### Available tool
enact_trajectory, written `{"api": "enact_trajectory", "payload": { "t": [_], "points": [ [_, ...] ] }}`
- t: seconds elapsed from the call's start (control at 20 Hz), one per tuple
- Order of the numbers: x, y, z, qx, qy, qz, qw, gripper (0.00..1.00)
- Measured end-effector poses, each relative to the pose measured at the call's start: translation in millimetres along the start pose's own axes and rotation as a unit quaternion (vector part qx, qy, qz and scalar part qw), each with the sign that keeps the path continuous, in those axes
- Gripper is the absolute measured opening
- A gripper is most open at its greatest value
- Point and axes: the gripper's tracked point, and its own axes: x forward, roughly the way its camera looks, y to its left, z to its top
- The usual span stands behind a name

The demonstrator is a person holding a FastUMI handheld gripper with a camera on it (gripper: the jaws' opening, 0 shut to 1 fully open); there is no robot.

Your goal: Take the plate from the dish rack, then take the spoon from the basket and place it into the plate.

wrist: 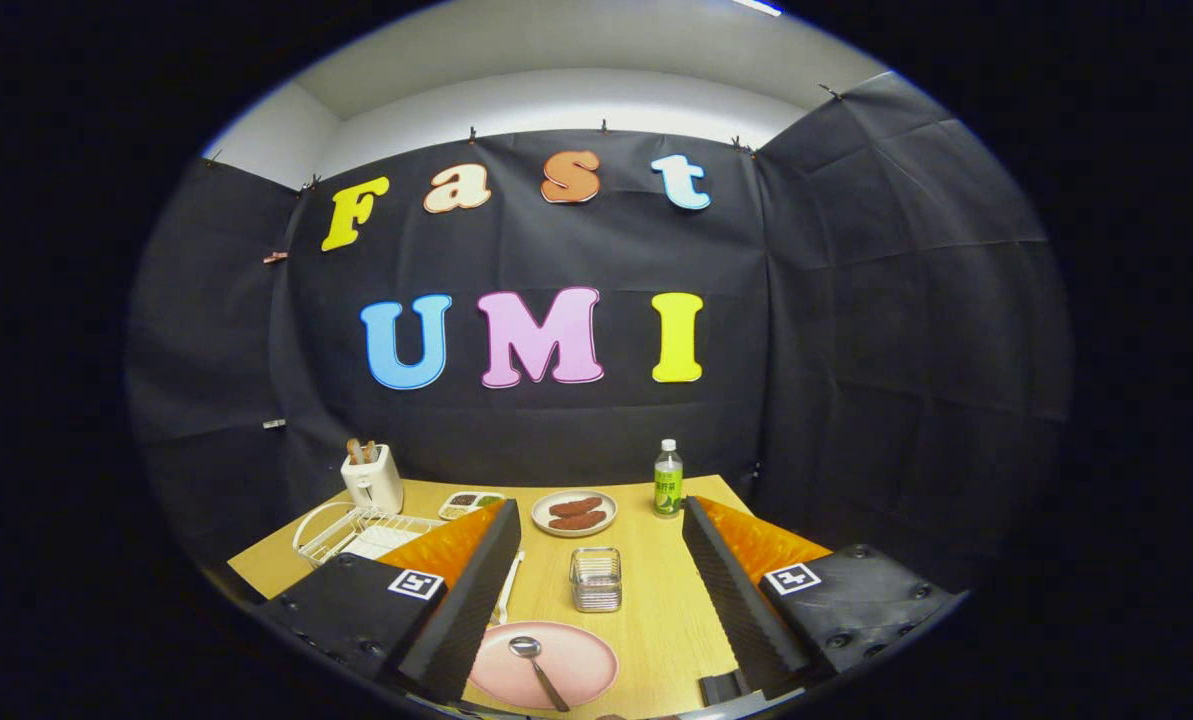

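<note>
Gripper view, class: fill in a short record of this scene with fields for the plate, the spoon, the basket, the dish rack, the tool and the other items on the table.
plate: pink plate flat on the wooden table, between the fingers
spoon: spoon lying in the plate
basket: small wire basket just beyond the plate, looks empty
dish rack: white wire dish rack beyond the left finger
tool: tool open, fingers wide apart, holding nothing
other items: toaster, divided tray, sausage plate, green bottle along the far edge
</note>
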Motion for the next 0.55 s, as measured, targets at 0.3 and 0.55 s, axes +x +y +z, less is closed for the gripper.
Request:
{"api": "enact_trajectory", "payload": {
  "t": [0.3,0.55],
  "points": [
    [-22.4,-25.0,0.2,0.004,0.003,-0.037,0.999,1.0],
    [-11.8,-24.3,14.1,0.018,-0.004,-0.03,0.999,1.0]
  ]
}}
